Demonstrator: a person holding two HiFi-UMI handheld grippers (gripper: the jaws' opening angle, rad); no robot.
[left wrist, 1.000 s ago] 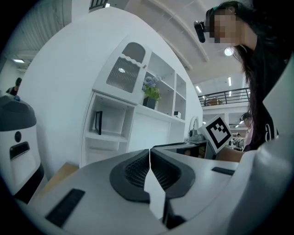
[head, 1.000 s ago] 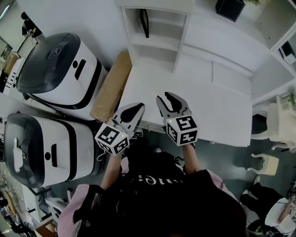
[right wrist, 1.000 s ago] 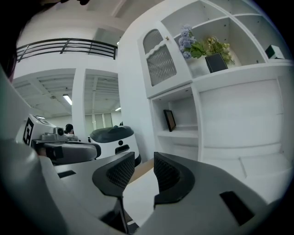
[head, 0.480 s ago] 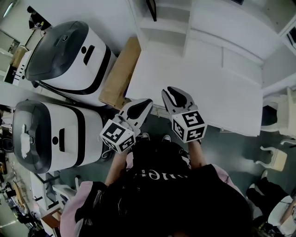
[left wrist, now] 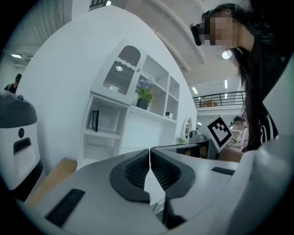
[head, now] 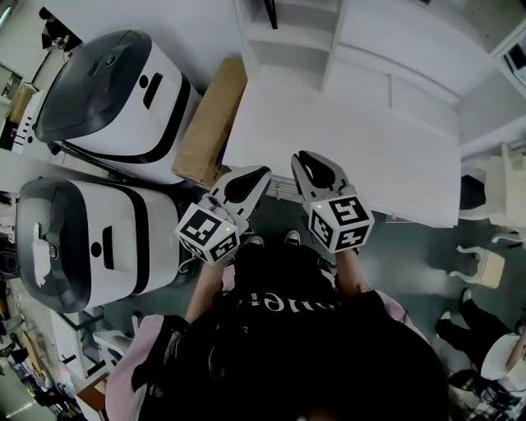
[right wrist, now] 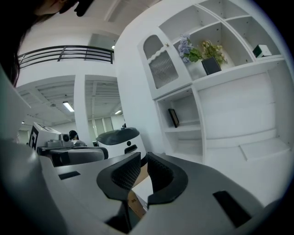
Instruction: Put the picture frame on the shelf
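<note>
A dark picture frame (right wrist: pixel 173 117) stands upright in a compartment of the white shelf unit (right wrist: pixel 183 128). It also shows as the frame (left wrist: pixel 95 120) in the left gripper view and as the frame (head: pixel 269 10) at the head view's top edge. Both grippers hang over the white table's near edge, far from the shelf. My left gripper (head: pixel 246 178) is shut and empty, its pads (left wrist: pixel 138 169) meeting at the tips. My right gripper (head: pixel 317 165) has just been closing; a narrow gap (right wrist: pixel 144 157) remains, with nothing between the jaws.
Two big white-and-grey machines (head: pixel 107 90) (head: pixel 74 247) stand at the left, with a cardboard box (head: pixel 209 123) between them and the white table (head: pixel 362 148). A potted plant (right wrist: pixel 209 57) sits on an upper shelf. White chairs (head: pixel 493 189) are at the right.
The right gripper's jaws have narrowed from wide apart to a slim gap. Both grippers have drawn back slightly toward the table's near edge, and the shelf has slid toward the picture's top.
</note>
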